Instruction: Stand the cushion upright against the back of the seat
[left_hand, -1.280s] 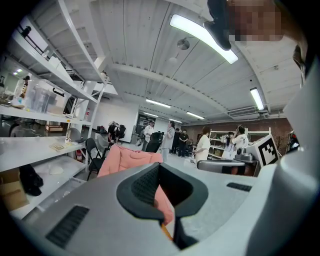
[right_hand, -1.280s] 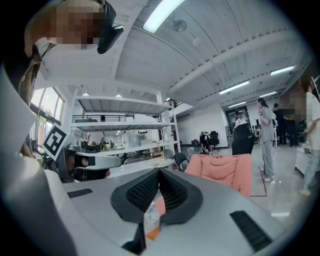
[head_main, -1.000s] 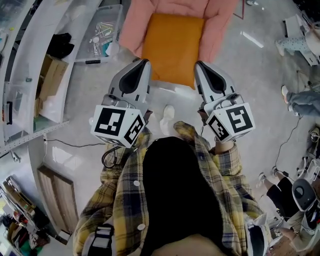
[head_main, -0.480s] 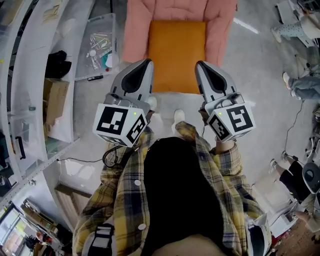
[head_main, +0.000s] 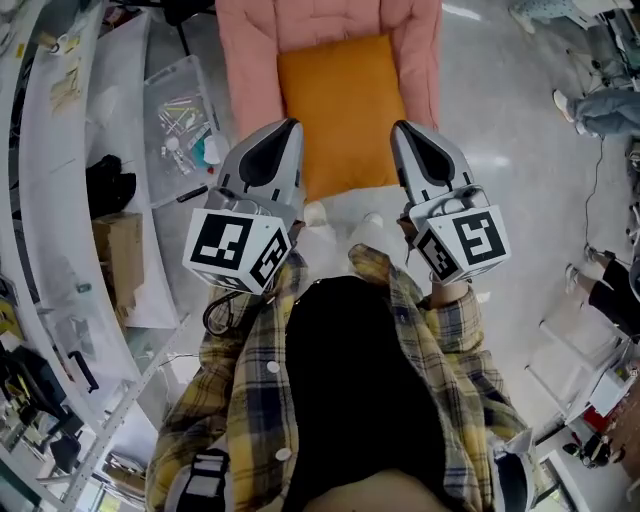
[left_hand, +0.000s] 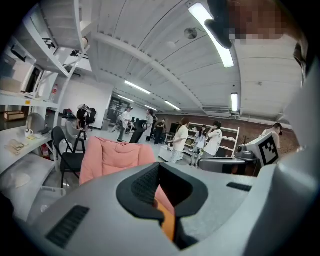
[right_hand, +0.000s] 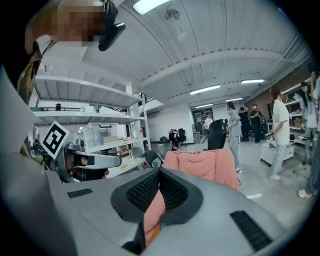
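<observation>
An orange cushion (head_main: 342, 110) lies flat on the seat of a pink padded chair (head_main: 330, 20) on the floor ahead of me. My left gripper (head_main: 284, 130) hovers over the cushion's near left corner, jaws shut with nothing between them. On the other side my right gripper (head_main: 404, 130) hangs above the near right corner, also shut and empty. In the left gripper view the shut gripper (left_hand: 161, 197) points at the pink chair (left_hand: 115, 157), with a sliver of the cushion (left_hand: 169, 225) below. The right gripper (right_hand: 152, 200) faces the same chair (right_hand: 202, 167).
White shelving (head_main: 60, 200) runs along the left, with a clear plastic bin (head_main: 180, 110) and a cardboard box (head_main: 120, 255) on the floor beside it. A black folding chair (left_hand: 65, 150) stands left of the pink one. People (head_main: 600, 100) stand at the right and farther back.
I have stepped closer and turned, so the chair and cushion now sit squarer between the grippers and the shelving has swung down the left. Both grippers stay shut.
</observation>
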